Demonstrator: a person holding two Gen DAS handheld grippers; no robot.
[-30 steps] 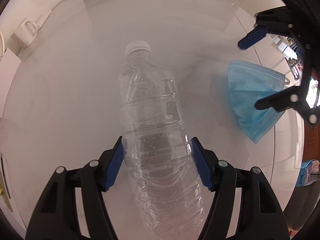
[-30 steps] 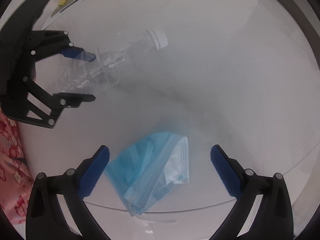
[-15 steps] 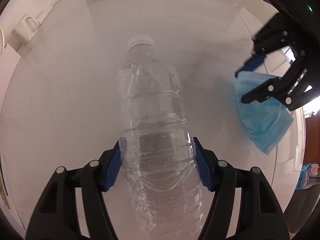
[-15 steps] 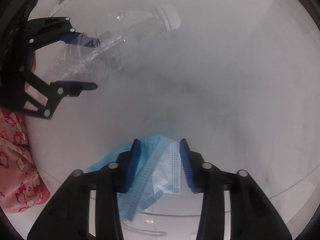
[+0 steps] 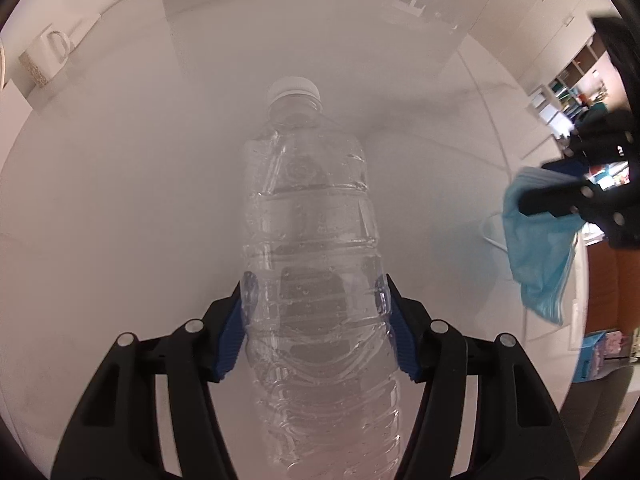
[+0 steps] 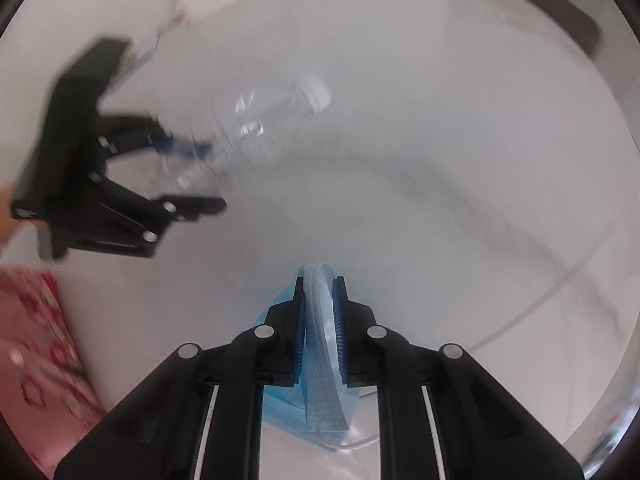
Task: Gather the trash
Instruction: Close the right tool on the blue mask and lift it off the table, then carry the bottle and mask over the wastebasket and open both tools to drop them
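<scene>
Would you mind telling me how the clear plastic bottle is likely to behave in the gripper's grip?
The plastic bottle looks empty, so probably light. Its thin ribbed walls already look dented, so it may crumple as the closing left gripper squeezes. Being smooth and round, it might slip or roll if released.

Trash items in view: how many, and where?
2. A clear plastic bottle sits between the closing pads of the left tool; a blue face mask is pinched in the shut right tool. More may lie out of frame.

Both views are softly lit and hazy; edges are bent by fisheye, and motion blur is seen in the right one.
</scene>
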